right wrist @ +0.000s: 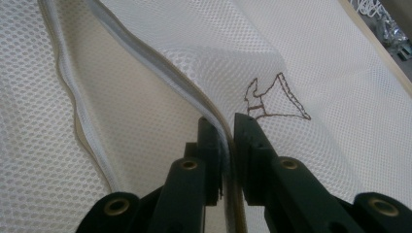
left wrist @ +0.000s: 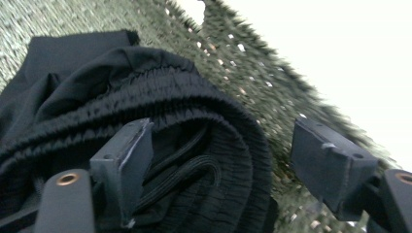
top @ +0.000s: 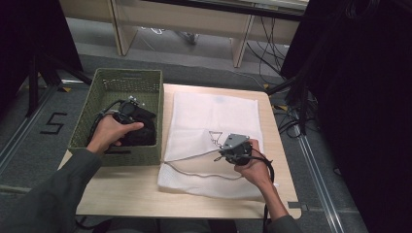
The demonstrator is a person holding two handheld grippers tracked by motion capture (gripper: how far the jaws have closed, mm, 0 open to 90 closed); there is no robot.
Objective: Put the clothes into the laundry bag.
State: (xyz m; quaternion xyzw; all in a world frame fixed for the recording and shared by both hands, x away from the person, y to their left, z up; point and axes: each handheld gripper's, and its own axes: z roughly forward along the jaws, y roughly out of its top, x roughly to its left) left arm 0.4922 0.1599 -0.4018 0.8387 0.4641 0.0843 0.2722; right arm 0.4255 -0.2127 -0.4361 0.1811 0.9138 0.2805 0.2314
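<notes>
Black garment (left wrist: 145, 97) in basket (top: 145, 80): soft, light, bunched; elastic waistband judged best hold. Left gripper (left wrist: 218, 165) spread wide around it, unpinched. Right gripper (right wrist: 226, 141) clamped on mesh bag (right wrist: 340, 73) edge beside basket.

1. Olive green basket (top: 145, 80) with a fine lattice pattern of small holes in its walls.
2. Black garment (left wrist: 160, 111) inside it, with a ribbed, gathered band of the same black.
3. White mesh bag (top: 209, 114), honeycomb pattern of tiny holes; paler cream tone along its edge seam (right wrist: 160, 73).
4. Small brown outline drawing (right wrist: 272, 99) stitched on the white mesh.
5. Light wood table (top: 131, 189), pale beige.
6. Black jaws on both grippers, with brass-coloured rivets; grey plate on the right gripper (top: 236, 151).
7. Grey-green sleeve (top: 58, 187).
</notes>
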